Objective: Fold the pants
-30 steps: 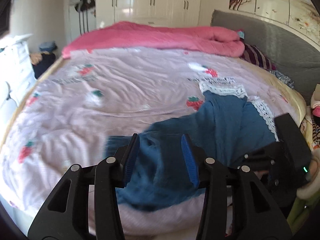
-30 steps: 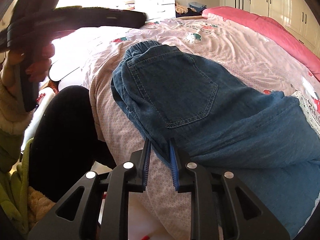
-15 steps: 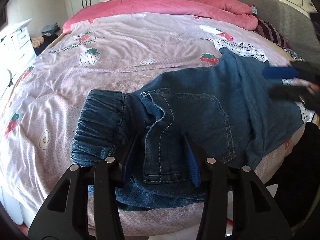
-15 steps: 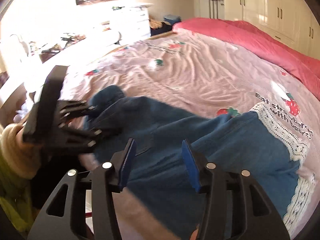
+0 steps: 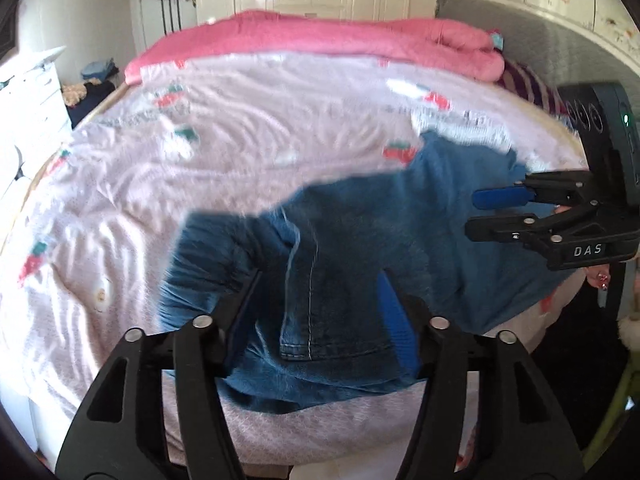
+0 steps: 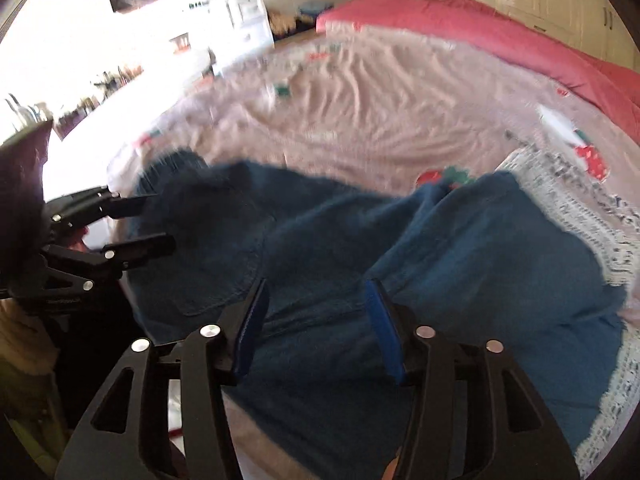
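Note:
Blue denim pants [image 5: 360, 232] lie crumpled near the front edge of a bed with a pink strawberry-print sheet [image 5: 240, 152]. The elastic waistband is at the left and the legs run off to the right. My left gripper [image 5: 320, 312] hovers over the waist end. Its jaws are opening, and a fold with a back pocket lies loose between the pads. My right gripper [image 6: 316, 320] is over the pants [image 6: 320, 232] at the legs, jaws opening, pads apart from the cloth. Each view also shows the other gripper: the right gripper [image 5: 500, 212] and the left gripper [image 6: 140, 224].
A rolled pink duvet [image 5: 320, 40] lies along the far side of the bed, below white wardrobes. A grey headboard [image 5: 520, 28] is at the right and a white dresser [image 5: 28, 112] at the left. White lace trim [image 6: 580, 216] borders the pants' legs.
Both grippers' jaws have widened. The right one let go of the pants' edge and swung right over the legs. The left one sank slightly over the waist fold.

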